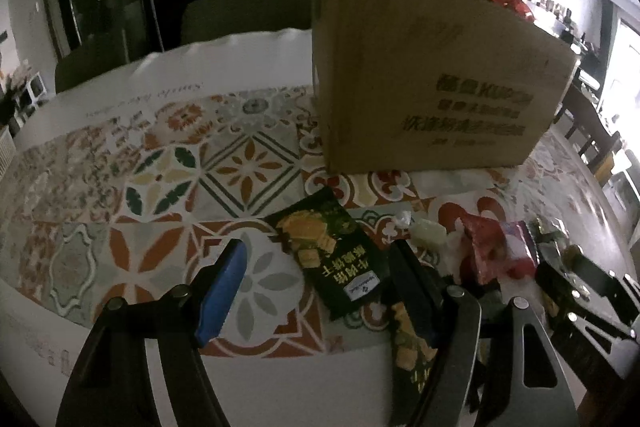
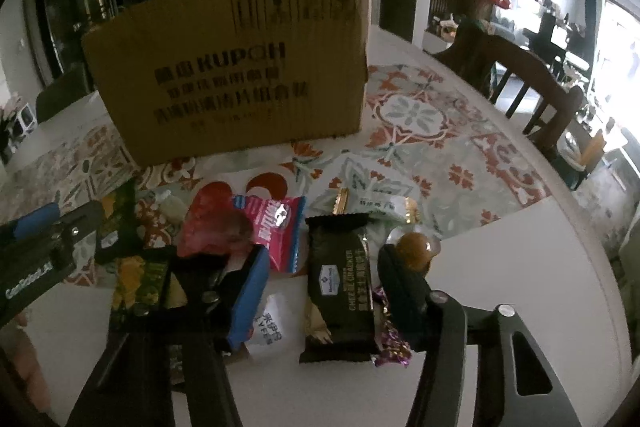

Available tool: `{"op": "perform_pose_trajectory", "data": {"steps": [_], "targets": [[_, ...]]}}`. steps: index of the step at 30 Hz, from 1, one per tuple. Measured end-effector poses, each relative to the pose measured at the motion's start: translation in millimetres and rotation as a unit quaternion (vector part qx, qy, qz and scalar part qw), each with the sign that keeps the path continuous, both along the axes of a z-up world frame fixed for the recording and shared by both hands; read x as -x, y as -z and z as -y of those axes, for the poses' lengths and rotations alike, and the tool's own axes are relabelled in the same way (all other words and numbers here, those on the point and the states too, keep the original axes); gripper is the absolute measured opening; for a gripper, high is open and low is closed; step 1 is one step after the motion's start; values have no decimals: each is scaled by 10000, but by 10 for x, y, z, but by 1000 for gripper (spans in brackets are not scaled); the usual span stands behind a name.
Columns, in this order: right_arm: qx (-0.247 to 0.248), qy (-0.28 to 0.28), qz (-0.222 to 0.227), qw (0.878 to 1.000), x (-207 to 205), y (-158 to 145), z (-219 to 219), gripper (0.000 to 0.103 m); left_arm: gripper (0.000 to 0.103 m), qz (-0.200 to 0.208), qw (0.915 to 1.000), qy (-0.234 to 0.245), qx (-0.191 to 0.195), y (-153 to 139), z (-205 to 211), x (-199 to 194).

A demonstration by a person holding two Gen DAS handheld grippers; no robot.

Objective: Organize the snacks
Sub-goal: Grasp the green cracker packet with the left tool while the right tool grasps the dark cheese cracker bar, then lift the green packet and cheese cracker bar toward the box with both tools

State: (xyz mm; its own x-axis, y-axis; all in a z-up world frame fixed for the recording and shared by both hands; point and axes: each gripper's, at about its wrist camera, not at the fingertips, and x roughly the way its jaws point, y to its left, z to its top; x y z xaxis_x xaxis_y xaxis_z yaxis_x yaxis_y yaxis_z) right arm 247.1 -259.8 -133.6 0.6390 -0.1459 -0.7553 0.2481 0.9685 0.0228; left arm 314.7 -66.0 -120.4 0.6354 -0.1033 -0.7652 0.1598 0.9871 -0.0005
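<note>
In front of the cardboard box [image 2: 236, 67], my right tool [image 2: 320, 279] straddles the black cracker pack [image 2: 340, 291], part open; my left tool [image 1: 316, 279] gapes over a green snack pack [image 1: 332, 251], neither gripping.

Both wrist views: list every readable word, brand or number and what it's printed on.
"KUPOH": brown cardboard box, right wrist view; the lines beneath and the barcode are too blurred to read.
"CHEESE CRACKER": black cracker packet; its blue badge is too small.
Lettering on the left gripper's body: blurred.
Dark green biscuit packet: characters too blurred to quote.
Pink candy wrapper and patterned tablecloth: print illegible.
</note>
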Motion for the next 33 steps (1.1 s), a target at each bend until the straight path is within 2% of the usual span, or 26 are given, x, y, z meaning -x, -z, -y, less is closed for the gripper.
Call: {"op": "perform_pose_trajectory", "data": {"steps": [13,20,24,33], "targets": [[57,118,-240,9996,-88,110,53,55,73,-268,9996,-111,-40,187,104,-198],[79,145,-235,9996,-90,114,35,48,72,-339,9994,-74,-89,249,117,-240],[63,23,-237,9997,-117,114,13,35,64,-348,9994,-34,-40,240,113,-242],[42,-36,-221,9997,-108,83,-6,32,48,-362,9991,207,23,225,115,-200]]}}
